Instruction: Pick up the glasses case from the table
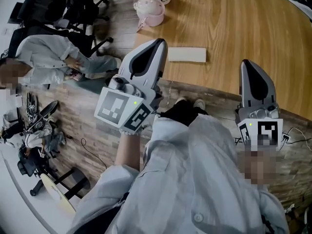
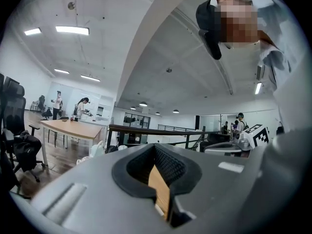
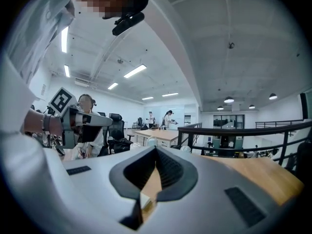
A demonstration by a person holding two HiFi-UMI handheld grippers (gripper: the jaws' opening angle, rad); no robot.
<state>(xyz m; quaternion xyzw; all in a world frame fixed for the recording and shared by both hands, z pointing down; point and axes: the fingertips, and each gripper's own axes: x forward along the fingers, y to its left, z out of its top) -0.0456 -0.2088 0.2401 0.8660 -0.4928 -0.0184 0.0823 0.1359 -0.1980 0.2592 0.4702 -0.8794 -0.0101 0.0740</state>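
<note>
Glasses case (image 1: 186, 54) is not between any jaws yet. It looks like the flat, pale, long box that lies on the wooden bench (image 1: 253, 28).

The left gripper (image 1: 157, 45) has its jaws closed, with nothing in them. Only a thin strip of wood shows through the slit in the left gripper view. The right gripper (image 1: 249, 66) has its jaws closed too, and they are empty as well.

Both grippers point out over the near edge of the bench, away from the person. In the head view the case lies between the two tips, a bit further out. It is just beside the left tip, off to that tip's right. The right tip is well apart from it. So the left hand is the nearer one, I think.

The long side of the case runs from left to right, across the way the jaws point. I think that is good, because the jaws could close over its short side. They would have to open first and then go forward and down.

A pink pot (image 1: 150, 11) stands further back on the bench, away from the case.
</note>
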